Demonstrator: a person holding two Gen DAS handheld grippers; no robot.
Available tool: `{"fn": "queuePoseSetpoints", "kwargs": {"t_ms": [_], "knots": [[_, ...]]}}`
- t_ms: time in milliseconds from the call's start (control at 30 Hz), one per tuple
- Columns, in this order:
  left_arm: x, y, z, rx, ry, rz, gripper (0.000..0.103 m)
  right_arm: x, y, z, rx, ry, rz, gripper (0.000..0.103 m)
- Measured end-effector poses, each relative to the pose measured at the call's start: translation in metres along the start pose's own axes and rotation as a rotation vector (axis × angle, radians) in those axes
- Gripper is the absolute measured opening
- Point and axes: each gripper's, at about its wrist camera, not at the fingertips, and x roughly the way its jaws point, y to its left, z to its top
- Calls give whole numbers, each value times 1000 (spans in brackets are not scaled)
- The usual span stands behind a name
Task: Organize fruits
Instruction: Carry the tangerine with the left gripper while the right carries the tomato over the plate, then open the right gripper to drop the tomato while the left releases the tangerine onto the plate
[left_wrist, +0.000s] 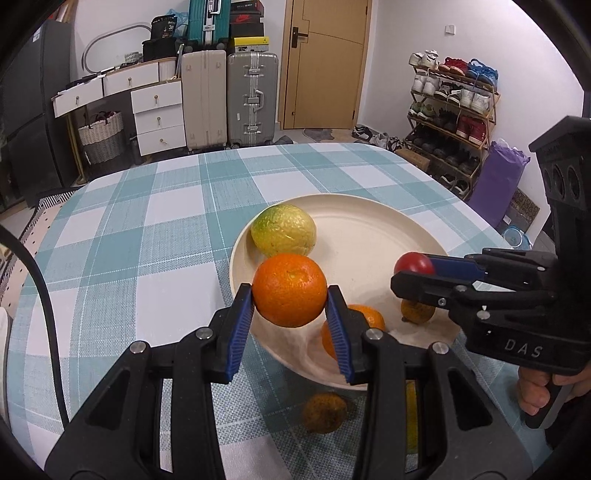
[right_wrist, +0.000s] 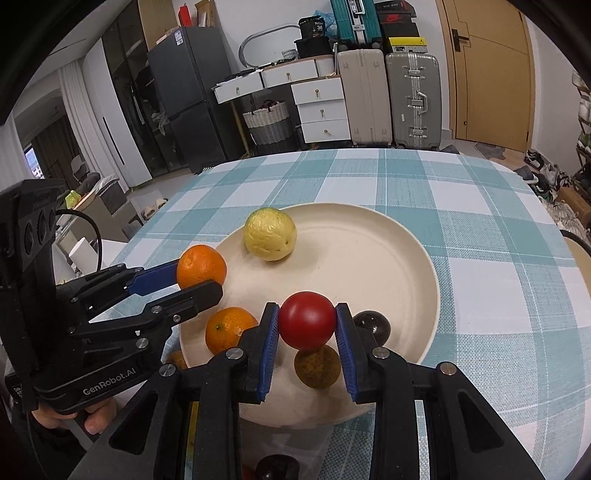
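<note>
A cream plate (left_wrist: 369, 229) (right_wrist: 388, 236) lies on the checked table. My left gripper (left_wrist: 290, 295) (right_wrist: 207, 277) is shut on an orange (left_wrist: 290, 290) (right_wrist: 201, 266) held over the plate's left rim. My right gripper (right_wrist: 306, 321) (left_wrist: 410, 269) is shut on a red tomato (right_wrist: 307, 320) (left_wrist: 413, 263) held above the plate's near side. On the plate lie a yellow-green fruit (left_wrist: 283, 230) (right_wrist: 269, 234), a second orange (right_wrist: 227, 328) (left_wrist: 369, 317), a brownish fruit (right_wrist: 317, 365) (left_wrist: 417, 312) and a dark plum (right_wrist: 373, 325).
Another brownish fruit (left_wrist: 325, 411) lies on the teal checked tablecloth (left_wrist: 147, 229) in front of the plate, and a dark fruit (right_wrist: 277, 467) shows under the right gripper. Suitcases (left_wrist: 251, 99), drawers and a shoe rack (left_wrist: 450, 107) stand beyond the table.
</note>
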Motion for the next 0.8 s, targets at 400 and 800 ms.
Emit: {"fn": "queuePoseSetpoints", "kwargs": {"t_ms": [400,800], "knots": [[-1,-3,-2,13,6,23,37,10,1,0,28,31,-10,32],[-39,0,-4,-19,-126,58,85,-37,-12,-10,43,-83,-20,86]]}}
